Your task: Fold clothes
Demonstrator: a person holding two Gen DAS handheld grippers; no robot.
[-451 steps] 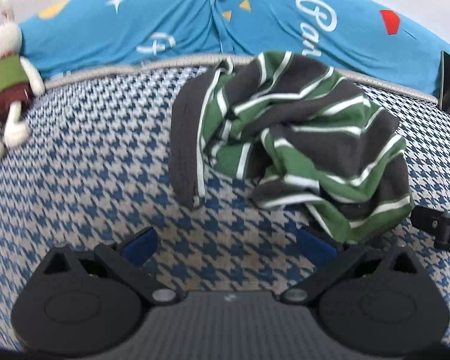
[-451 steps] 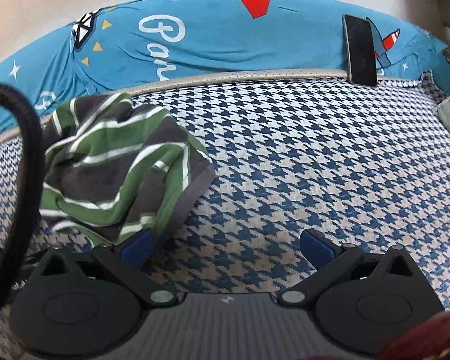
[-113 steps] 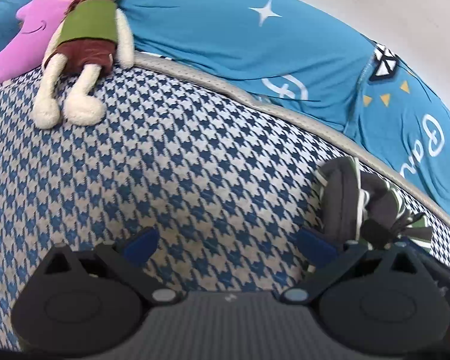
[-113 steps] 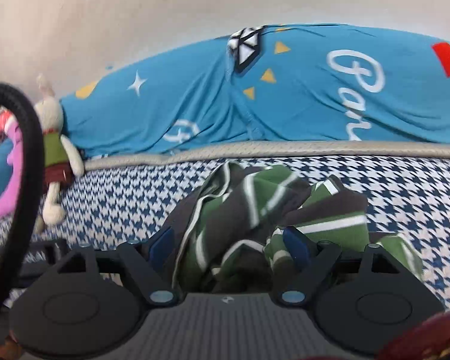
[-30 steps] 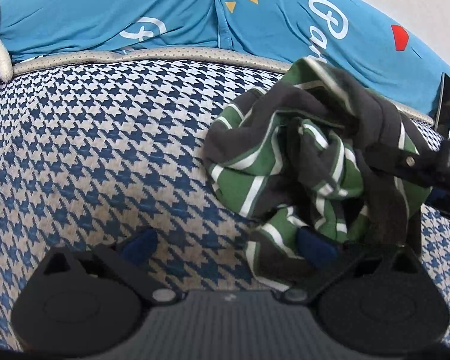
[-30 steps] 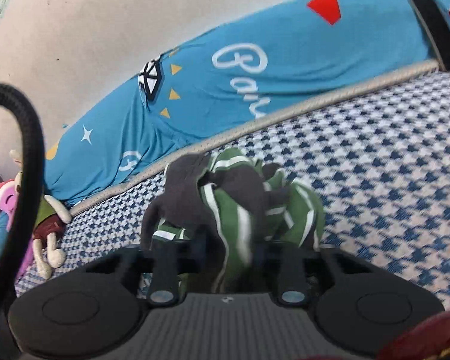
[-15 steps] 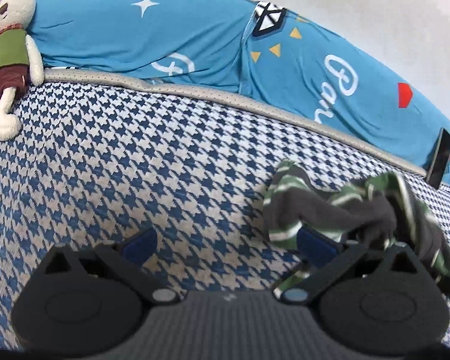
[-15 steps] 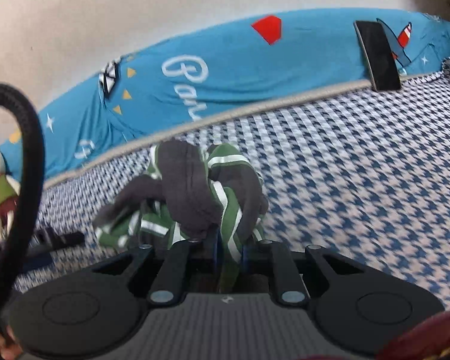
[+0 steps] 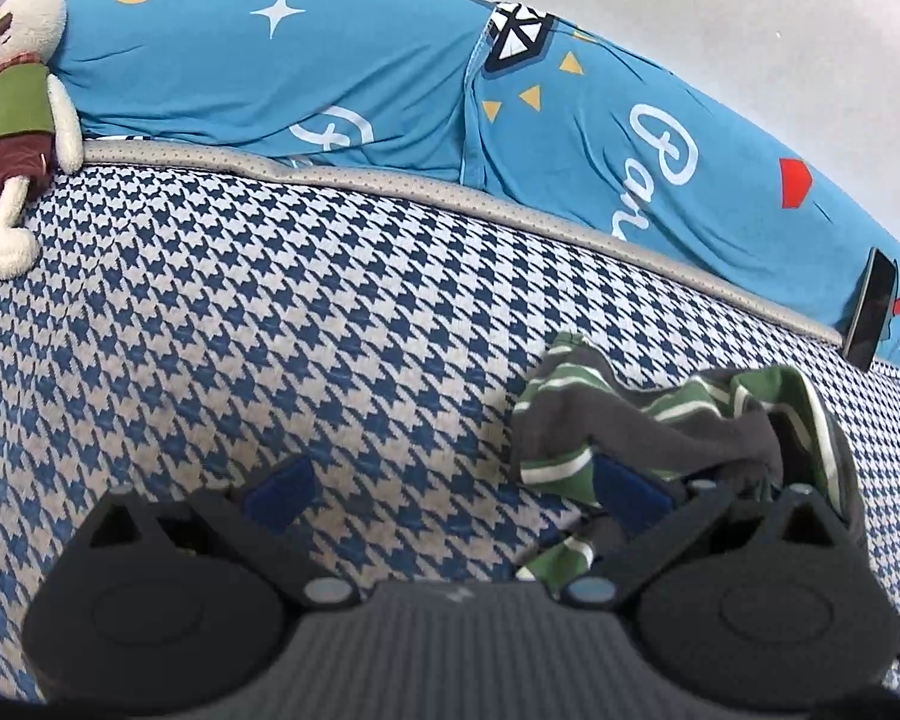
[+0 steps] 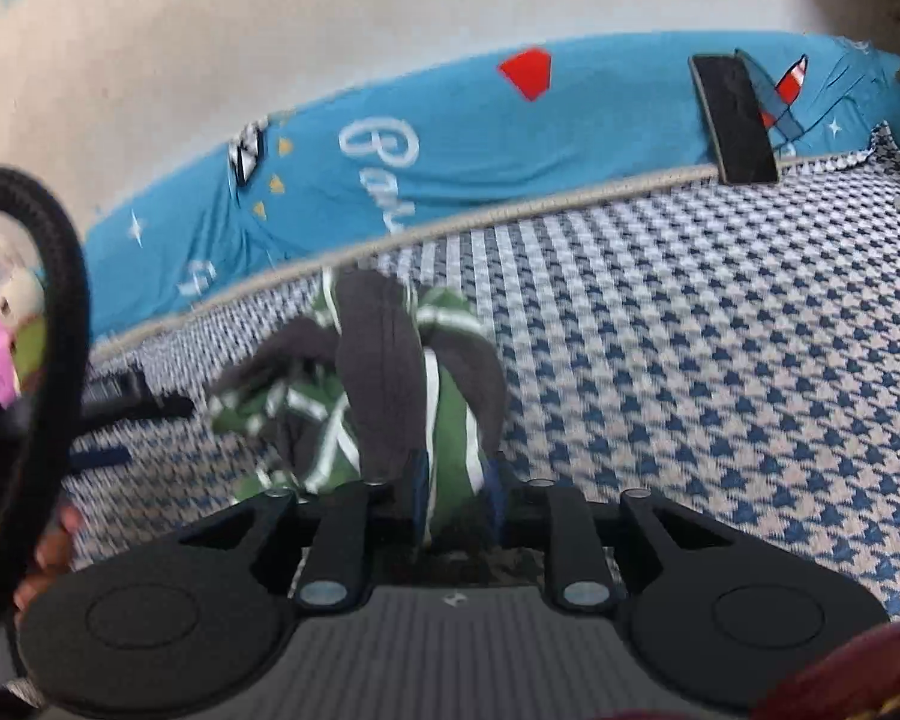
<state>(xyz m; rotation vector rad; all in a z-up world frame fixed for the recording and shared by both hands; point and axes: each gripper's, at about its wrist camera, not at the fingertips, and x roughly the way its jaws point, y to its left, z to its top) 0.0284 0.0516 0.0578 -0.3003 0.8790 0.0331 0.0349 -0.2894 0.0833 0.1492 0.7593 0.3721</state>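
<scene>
A crumpled grey and green striped garment (image 9: 678, 420) lies bunched on the blue and white houndstooth bed cover (image 9: 270, 330). In the right wrist view my right gripper (image 10: 453, 495) is shut on a fold of the striped garment (image 10: 402, 372), which rises from the jaws in a hump. In the left wrist view my left gripper (image 9: 450, 486) stands open over the bare cover, and its right blue pad (image 9: 627, 489) touches the garment's left edge. Nothing lies between the left fingers.
A long blue printed bolster (image 9: 390, 78) runs along the wall behind the bed. A stuffed rabbit (image 9: 12, 120) lies at the far left. A dark phone (image 9: 870, 306) leans on the bolster at the right (image 10: 735, 120). A black cable (image 10: 60, 324) loops at left.
The right gripper has stayed shut on the garment and swung it rightward; that view is now blurred. The left gripper has barely moved, still open beside the cloth.
</scene>
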